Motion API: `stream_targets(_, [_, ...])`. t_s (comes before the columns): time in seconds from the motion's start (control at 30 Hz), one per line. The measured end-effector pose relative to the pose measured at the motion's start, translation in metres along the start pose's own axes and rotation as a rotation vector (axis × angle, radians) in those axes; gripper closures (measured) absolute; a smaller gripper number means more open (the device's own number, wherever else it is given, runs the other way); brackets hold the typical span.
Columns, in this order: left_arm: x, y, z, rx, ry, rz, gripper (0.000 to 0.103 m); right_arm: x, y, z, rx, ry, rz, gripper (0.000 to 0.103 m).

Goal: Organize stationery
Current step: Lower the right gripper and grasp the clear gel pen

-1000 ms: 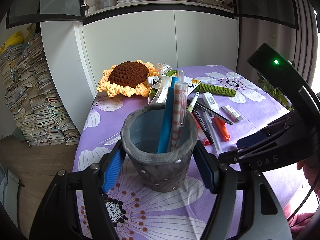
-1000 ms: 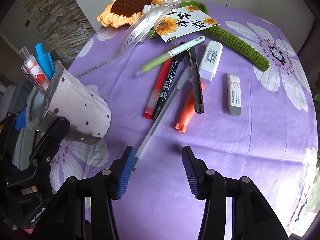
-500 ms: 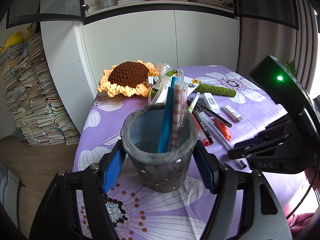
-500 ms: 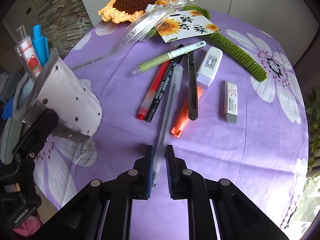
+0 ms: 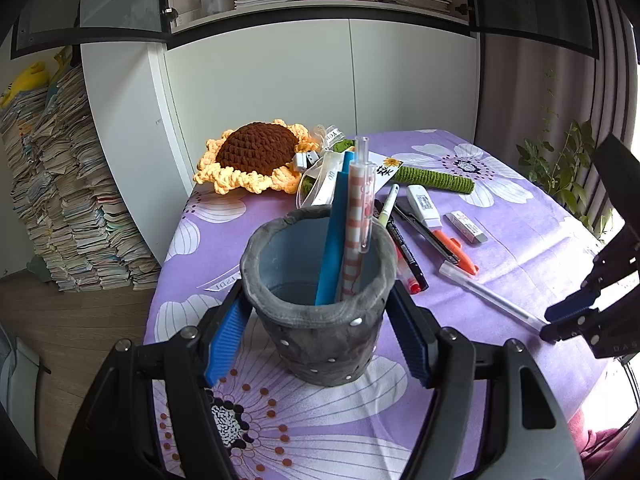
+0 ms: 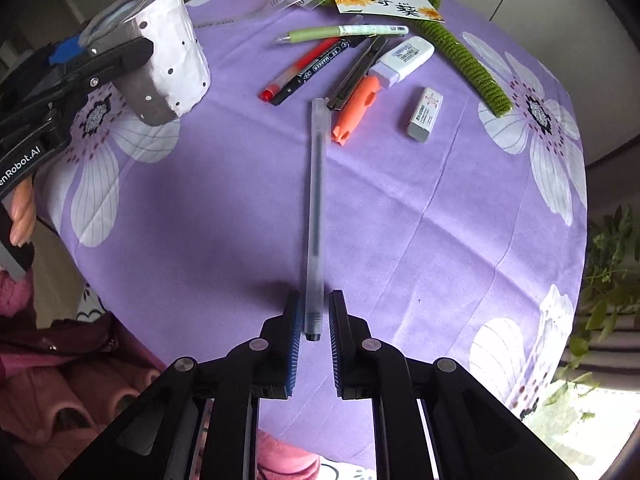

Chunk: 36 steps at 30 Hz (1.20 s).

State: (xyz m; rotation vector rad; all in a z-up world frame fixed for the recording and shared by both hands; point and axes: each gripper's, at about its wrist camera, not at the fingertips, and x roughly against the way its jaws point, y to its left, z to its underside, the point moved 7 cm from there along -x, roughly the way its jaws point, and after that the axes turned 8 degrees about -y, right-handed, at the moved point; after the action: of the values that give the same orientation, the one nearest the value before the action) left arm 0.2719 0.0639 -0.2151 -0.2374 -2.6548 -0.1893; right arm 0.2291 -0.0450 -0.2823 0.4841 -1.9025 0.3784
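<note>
My left gripper (image 5: 318, 320) is shut on a grey dotted pen holder (image 5: 320, 304), which stands on the purple flowered tablecloth (image 5: 520, 248) with a blue pen (image 5: 334, 240) and a pink checked pen (image 5: 358, 224) in it. My right gripper (image 6: 314, 316) is shut on the tip end of a clear frosted pen (image 6: 316, 208), lifted off the cloth and pointing away; it also shows in the left wrist view (image 5: 492, 300). The holder (image 6: 160, 68) shows at the upper left of the right wrist view.
On the cloth lie a green pen (image 6: 344, 33), red pen (image 6: 300, 68), black marker (image 6: 320, 68), black knife (image 6: 356, 74), orange cutter (image 6: 354, 110), correction tape (image 6: 404, 60) and eraser (image 6: 425, 114). A crochet sunflower (image 5: 256, 156) lies at the back.
My right gripper shut on the clear pen and lifted it up and back from the row of stationery. The left gripper and holder stayed put.
</note>
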Motion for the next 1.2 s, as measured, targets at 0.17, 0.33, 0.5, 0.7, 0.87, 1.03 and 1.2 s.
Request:
stream_targets(0.17, [0.0, 0.001, 0.0, 0.006, 0.006, 0.001, 0.035, 0.006, -0.006, -0.03, -0.037, -0.079, -0.017, 0.069])
stream_targets(0.33, [0.0, 0.001, -0.001, 0.017, 0.009, 0.007, 0.035, -0.004, -0.017, -0.055, -0.066, -0.099, -0.025, 0.055])
stream_targets(0.5, [-0.001, 0.0, -0.002, 0.015, 0.005, 0.012, 0.035, -0.017, -0.026, -0.069, -0.116, -0.086, -0.056, 0.055])
stream_targets(0.7, [-0.003, 0.001, -0.003, 0.018, 0.001, 0.017, 0.035, -0.026, -0.017, -0.078, -0.104, -0.082, -0.066, 0.056])
stream_targets(0.87, [-0.004, 0.002, -0.003, 0.022, 0.003, 0.019, 0.035, -0.027, -0.002, -0.085, -0.112, -0.114, -0.082, 0.057])
stream_targets(1.03, [-0.004, 0.002, -0.002, 0.023, 0.005, 0.02, 0.035, -0.033, 0.005, -0.092, -0.086, -0.126, -0.057, 0.086])
stream_targets(1.2, [-0.003, 0.002, -0.002, 0.022, 0.004, 0.02, 0.035, -0.033, 0.013, -0.09, -0.049, -0.115, -0.056, 0.092])
